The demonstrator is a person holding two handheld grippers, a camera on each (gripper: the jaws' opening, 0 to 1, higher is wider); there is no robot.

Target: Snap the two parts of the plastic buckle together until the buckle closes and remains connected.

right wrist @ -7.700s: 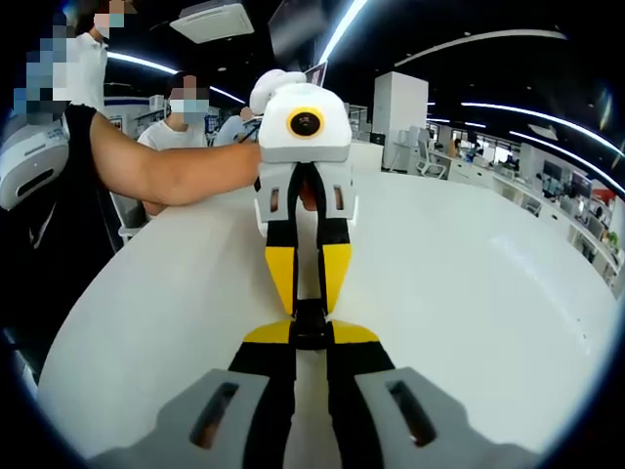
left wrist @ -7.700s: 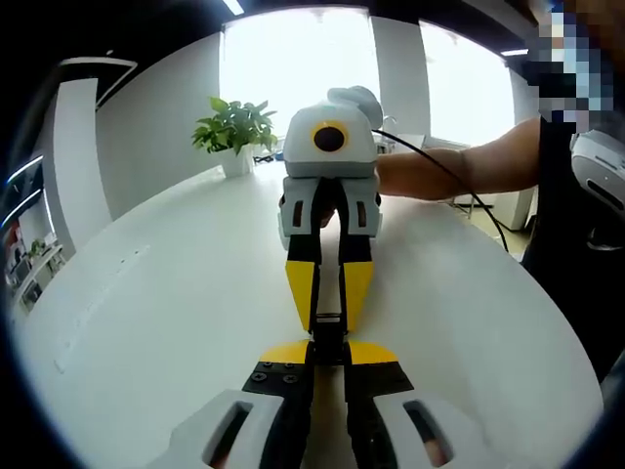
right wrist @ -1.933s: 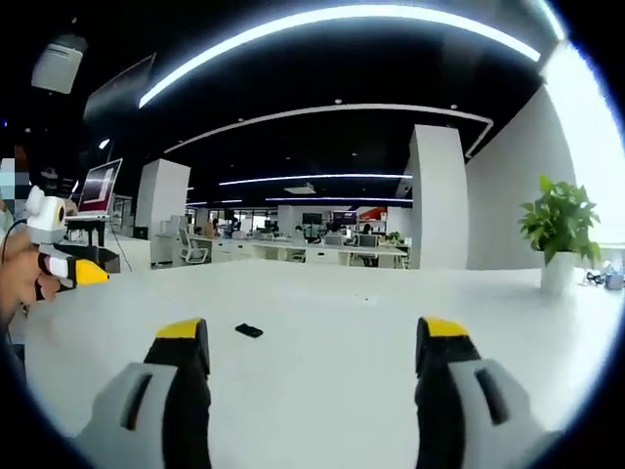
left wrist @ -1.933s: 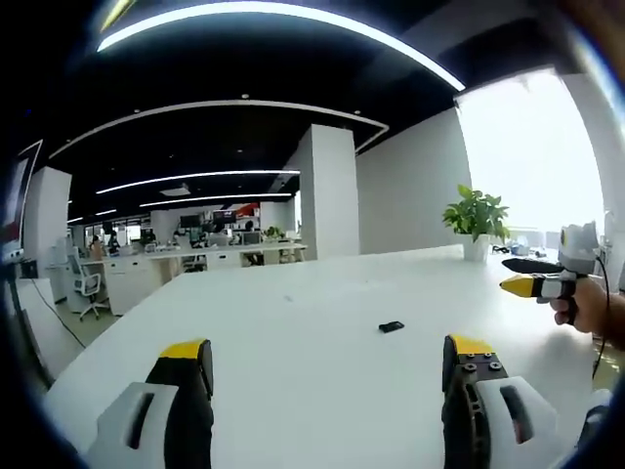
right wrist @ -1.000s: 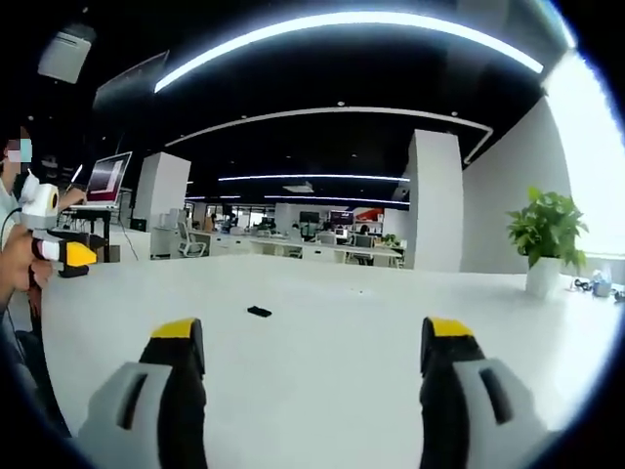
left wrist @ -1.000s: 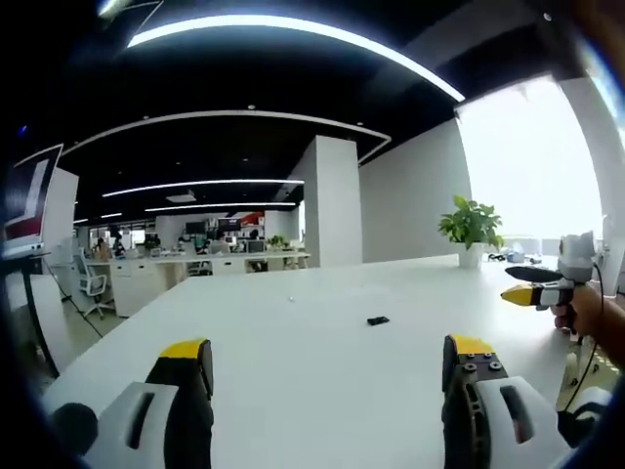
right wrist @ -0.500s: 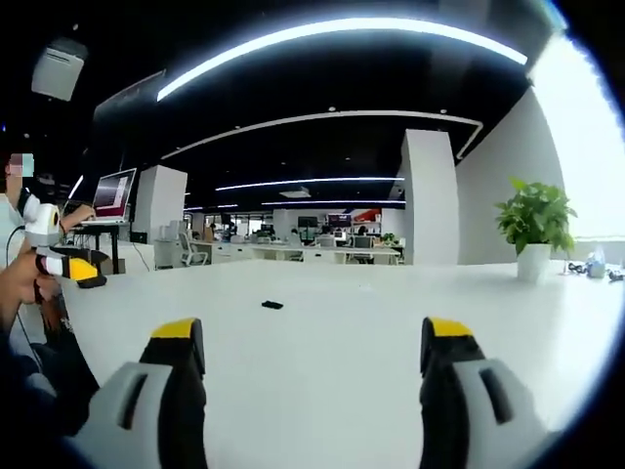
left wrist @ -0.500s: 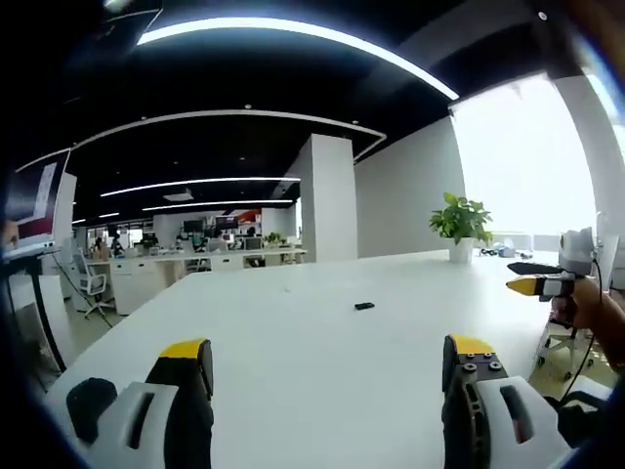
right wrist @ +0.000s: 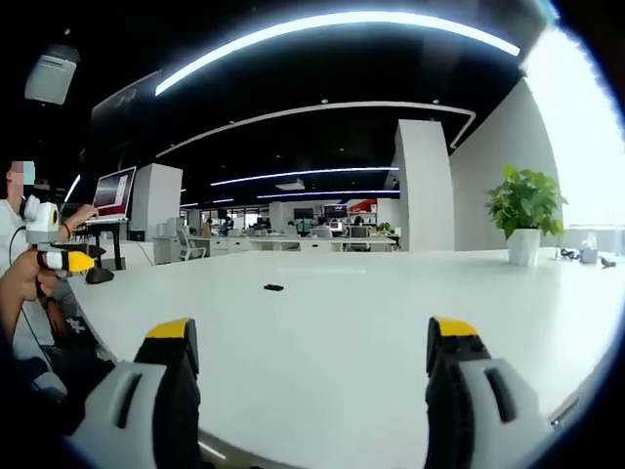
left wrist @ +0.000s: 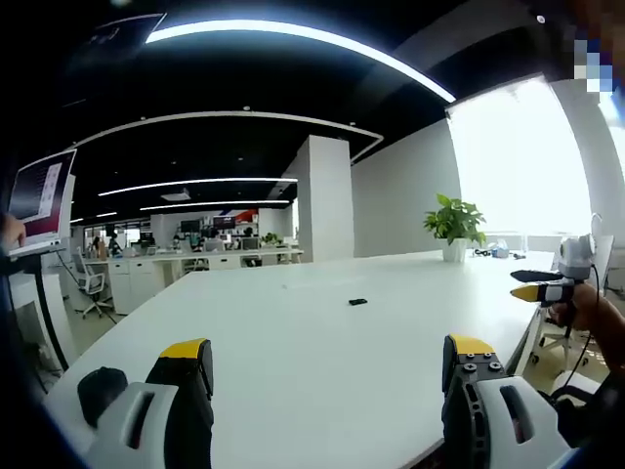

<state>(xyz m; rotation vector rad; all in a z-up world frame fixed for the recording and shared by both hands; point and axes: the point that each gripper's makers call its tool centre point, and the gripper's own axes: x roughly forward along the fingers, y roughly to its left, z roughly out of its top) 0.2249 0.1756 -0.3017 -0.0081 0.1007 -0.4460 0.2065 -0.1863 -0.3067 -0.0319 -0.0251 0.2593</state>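
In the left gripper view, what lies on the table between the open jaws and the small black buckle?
Nothing: bare white table runs from the left gripper to the buckle. The right gripper view shows the same.

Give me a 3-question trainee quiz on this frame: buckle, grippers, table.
1. True or false: the left gripper has its jaws closed on the buckle.
2. In the right gripper view, where does the buckle lie?
A. between the right gripper's jaws
B. out on the white table, clear of both grippers
C. beside the potted plant
3. Fill in: in the left gripper view, the other gripper enters from the ____ edge, held in a hand.

Key
1. False: the jaws stand wide apart and hold nothing.
2. B
3. right
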